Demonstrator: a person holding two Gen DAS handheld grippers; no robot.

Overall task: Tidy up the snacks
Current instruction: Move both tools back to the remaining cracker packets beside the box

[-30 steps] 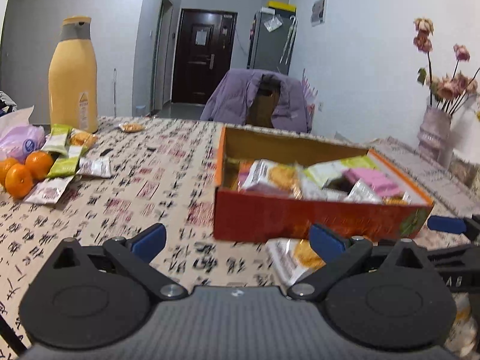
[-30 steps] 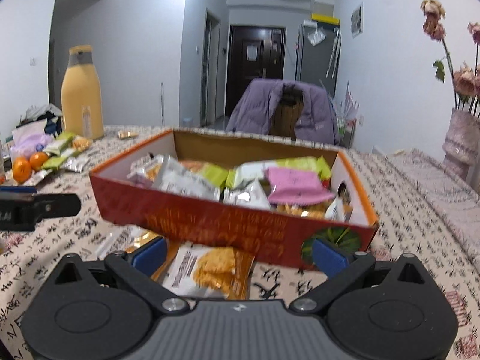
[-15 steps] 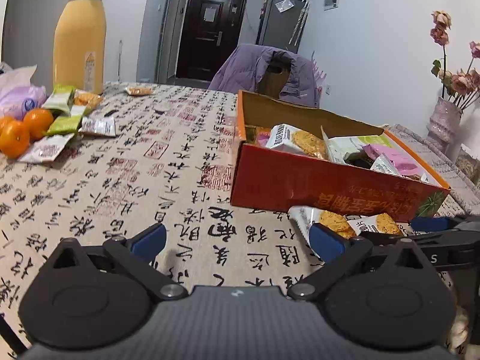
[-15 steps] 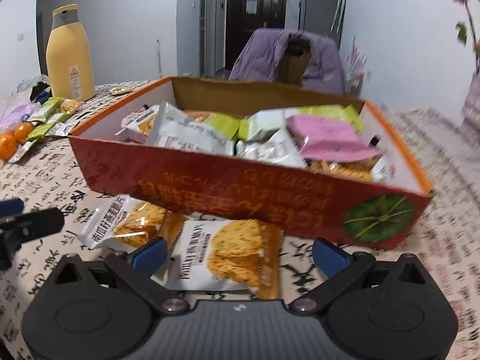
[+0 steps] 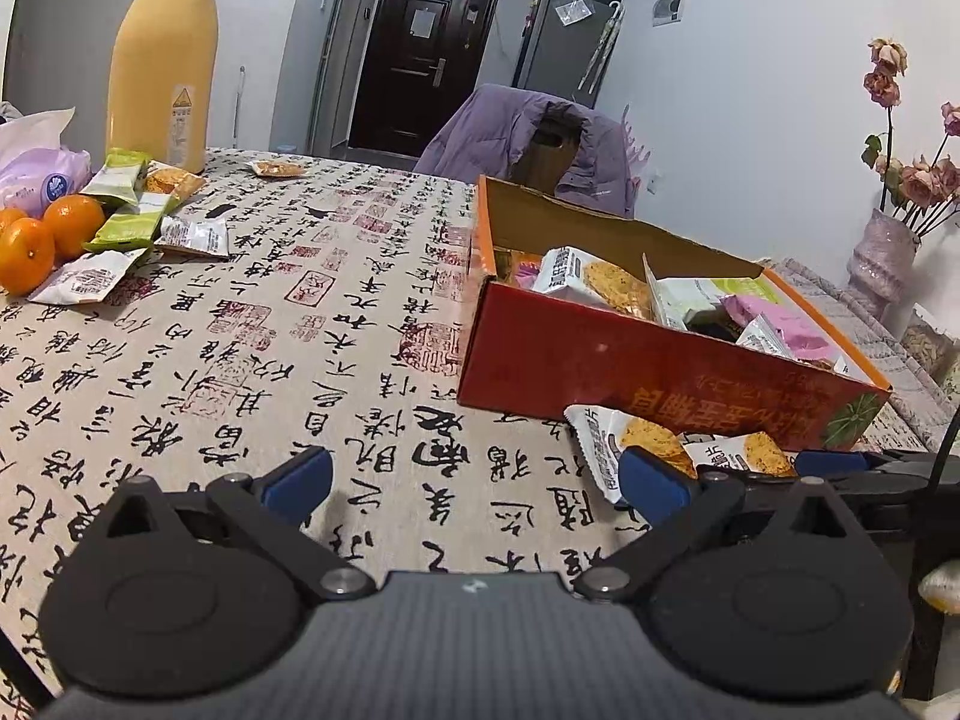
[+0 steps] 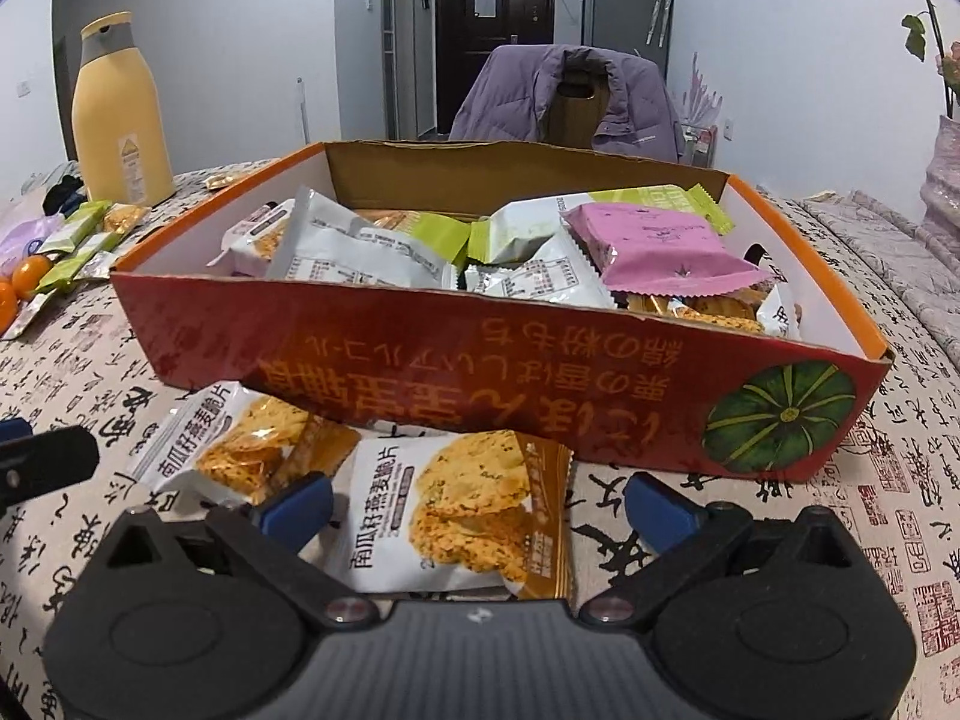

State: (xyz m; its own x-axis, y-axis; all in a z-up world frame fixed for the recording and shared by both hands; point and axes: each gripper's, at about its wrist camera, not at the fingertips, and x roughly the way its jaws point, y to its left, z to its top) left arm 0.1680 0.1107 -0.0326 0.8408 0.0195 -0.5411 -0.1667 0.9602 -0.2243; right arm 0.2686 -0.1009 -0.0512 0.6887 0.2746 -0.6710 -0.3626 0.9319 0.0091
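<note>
Surface [image 5: 252, 324] w/ calligraphy cloth carries red box [image 6: 480, 372], full of snack pkts. Two cracker packets [image 6: 456, 516] lie just in front of box. Right claw [image 6: 477, 501] released, straddling nearer pkt. Left claw [image 5: 474, 480] released, empty, left of box.

there was one box [image 6: 420, 360], two cracker packets [image 6: 462, 516] before it, one yellow bottle [image 5: 162, 54], two oranges [image 5: 27, 252] and one vase [image 5: 882, 258].

Cracker packet [image 6: 456, 516] front reads 南瓜籽燕麦脆片.
</note>
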